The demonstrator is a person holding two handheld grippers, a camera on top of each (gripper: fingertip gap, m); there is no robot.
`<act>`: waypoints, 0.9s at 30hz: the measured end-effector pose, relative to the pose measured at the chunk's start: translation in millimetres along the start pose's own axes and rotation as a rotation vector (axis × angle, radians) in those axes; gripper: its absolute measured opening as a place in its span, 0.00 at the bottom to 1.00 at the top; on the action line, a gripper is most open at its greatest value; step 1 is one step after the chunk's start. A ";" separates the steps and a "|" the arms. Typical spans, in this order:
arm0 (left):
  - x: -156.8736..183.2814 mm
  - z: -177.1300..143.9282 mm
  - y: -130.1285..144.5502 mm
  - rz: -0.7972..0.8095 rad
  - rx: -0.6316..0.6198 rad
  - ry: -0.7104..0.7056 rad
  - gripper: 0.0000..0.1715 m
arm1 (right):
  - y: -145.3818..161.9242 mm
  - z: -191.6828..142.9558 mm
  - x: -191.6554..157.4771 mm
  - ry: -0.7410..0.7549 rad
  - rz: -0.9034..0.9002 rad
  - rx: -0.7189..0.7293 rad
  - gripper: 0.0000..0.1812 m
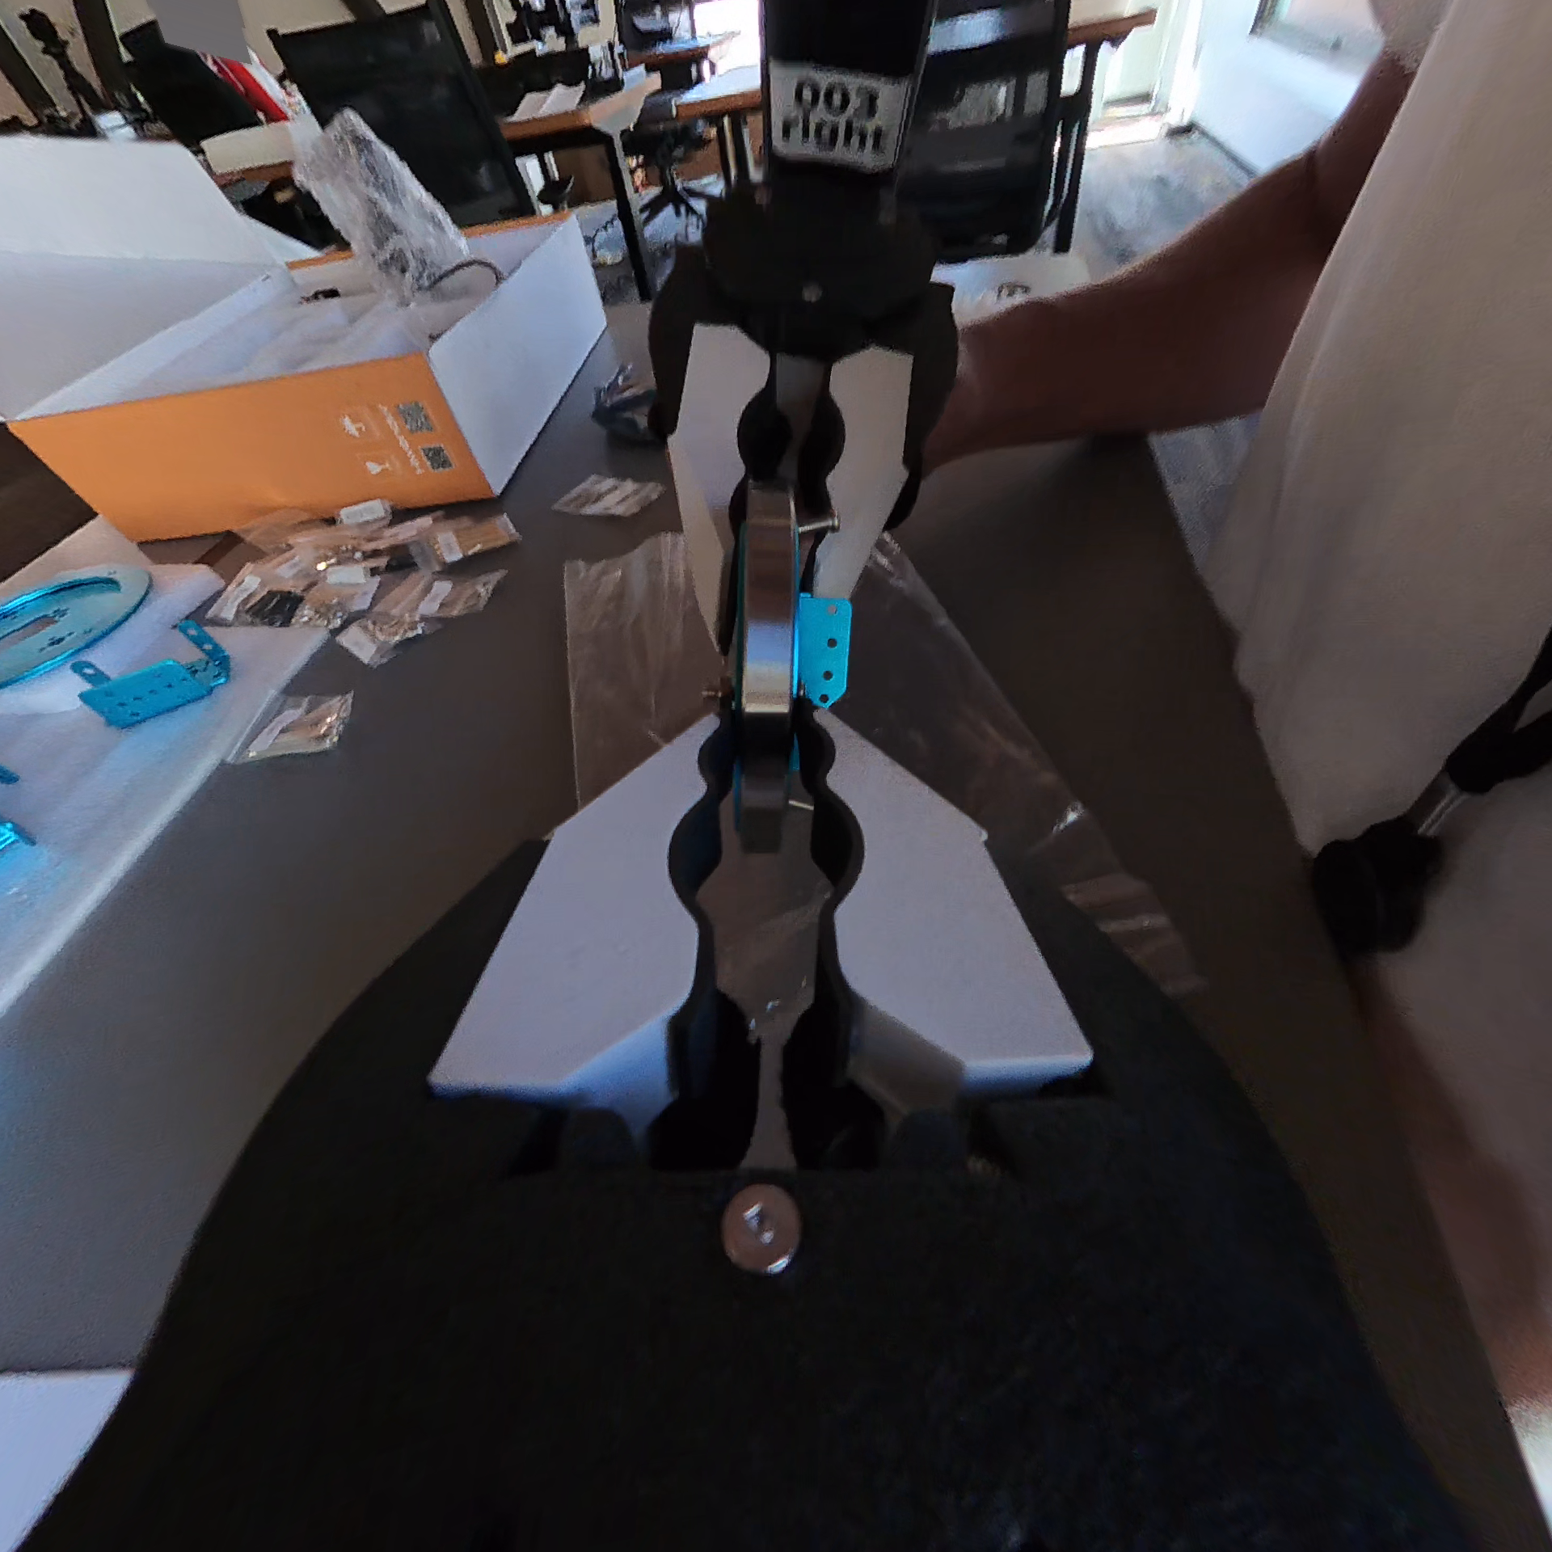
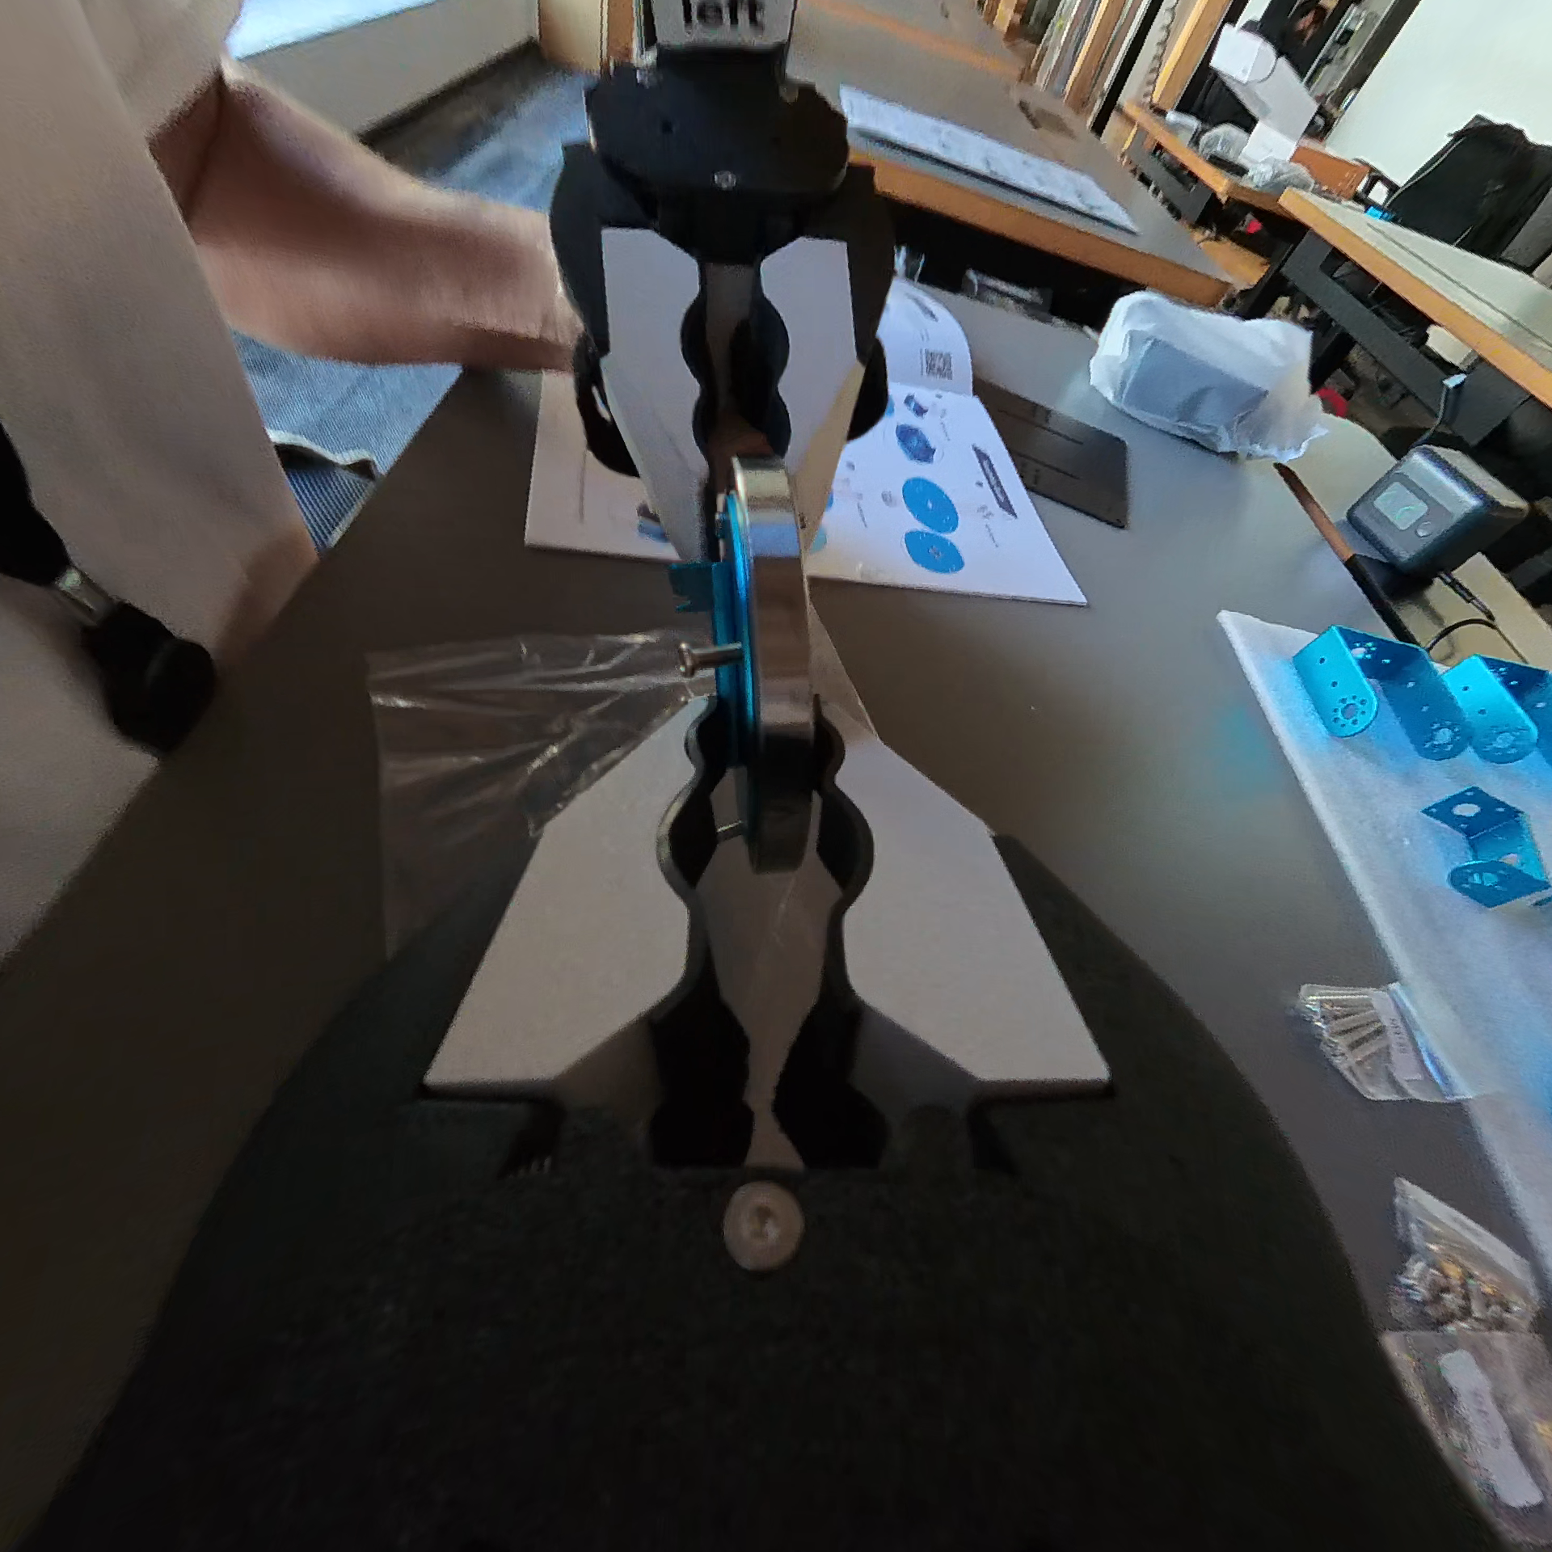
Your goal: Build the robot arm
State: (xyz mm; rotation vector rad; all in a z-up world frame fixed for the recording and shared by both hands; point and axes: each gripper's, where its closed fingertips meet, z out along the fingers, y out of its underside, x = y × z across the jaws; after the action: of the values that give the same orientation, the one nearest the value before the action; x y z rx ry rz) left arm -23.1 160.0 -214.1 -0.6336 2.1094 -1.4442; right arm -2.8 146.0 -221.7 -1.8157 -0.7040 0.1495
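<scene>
2 grippers | left gripper [image 1: 760, 785], right gripper [image 2: 768, 794]: jaws pinching silver-blue disc [image 1: 768, 621] | edge-on, long axis running gripper-to-gripper

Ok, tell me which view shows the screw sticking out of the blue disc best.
The right wrist view: the screw projects sideways from the blue disc, head and shaft clear against the plastic sheet. The left wrist view shows only a short screw beside the right gripper, with the disc nearly edge-on.
</scene>
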 end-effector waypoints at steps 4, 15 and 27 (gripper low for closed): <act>-1.3 2.8 21.6 0.049 -0.071 -0.048 0.09 | 12.9 7.6 -0.5 0.044 -0.125 -0.097 0.09; -2.0 6.1 44.9 0.025 -0.179 -0.095 0.10 | 24.6 15.8 -5.0 0.082 -0.195 -0.161 0.09; 9.6 3.5 15.1 -0.027 -0.144 -0.051 0.29 | 24.1 16.9 -8.0 0.084 -0.220 -0.201 0.09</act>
State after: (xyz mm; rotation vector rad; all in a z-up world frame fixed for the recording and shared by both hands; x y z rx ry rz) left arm -29.7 156.5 -230.7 -0.7485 2.1867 -1.2849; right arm -7.2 151.1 -251.5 -1.9065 -0.8787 -0.1472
